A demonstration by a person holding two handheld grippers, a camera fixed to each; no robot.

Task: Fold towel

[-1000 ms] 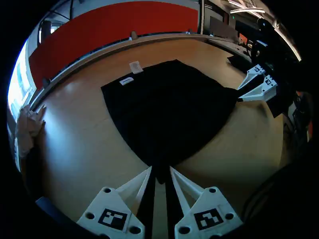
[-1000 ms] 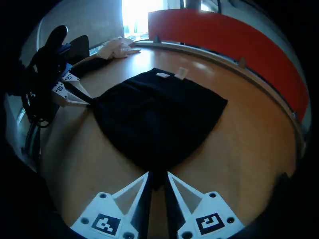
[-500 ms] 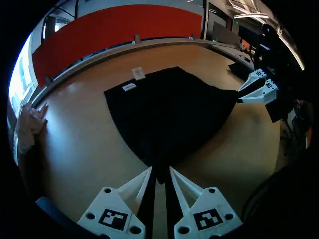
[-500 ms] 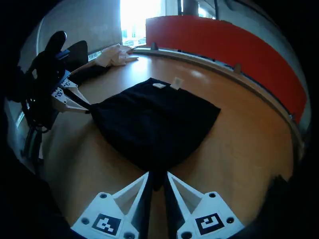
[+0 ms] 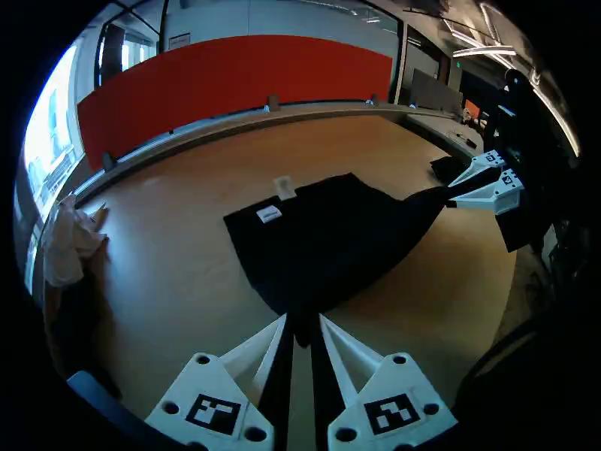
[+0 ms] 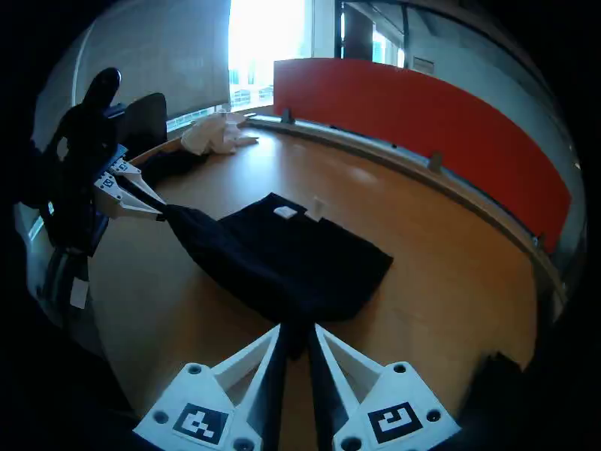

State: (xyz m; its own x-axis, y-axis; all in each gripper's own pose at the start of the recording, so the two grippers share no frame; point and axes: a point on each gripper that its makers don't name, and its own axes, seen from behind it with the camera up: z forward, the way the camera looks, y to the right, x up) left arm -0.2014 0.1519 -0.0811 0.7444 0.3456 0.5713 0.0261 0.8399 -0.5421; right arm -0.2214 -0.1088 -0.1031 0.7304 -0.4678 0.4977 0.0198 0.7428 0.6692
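Note:
A black towel [image 5: 338,233] [image 6: 293,259] lies partly on a wooden table [image 5: 173,255] [image 6: 443,263], its near edge raised off the wood. My left gripper [image 5: 300,338] is shut on one near corner. That same gripper appears at the left in the right gripper view [image 6: 154,214]. My right gripper [image 6: 294,342] is shut on the other near corner, and appears at the right in the left gripper view [image 5: 448,195]. The raised edge is stretched between the two. A white label [image 5: 268,213] [image 6: 285,212] sits at the towel's far end.
A crumpled pale cloth [image 5: 64,240] [image 6: 214,135] lies at the table's end. A red partition [image 5: 240,71] [image 6: 436,120] runs along the far edge. A dark chair [image 6: 146,113] stands by the window. A small dark item [image 5: 448,167] rests past the right gripper.
Both grippers have risen and drawn back, lifting the near edge of the towel off the table. The towel looks smaller and farther off in both views.

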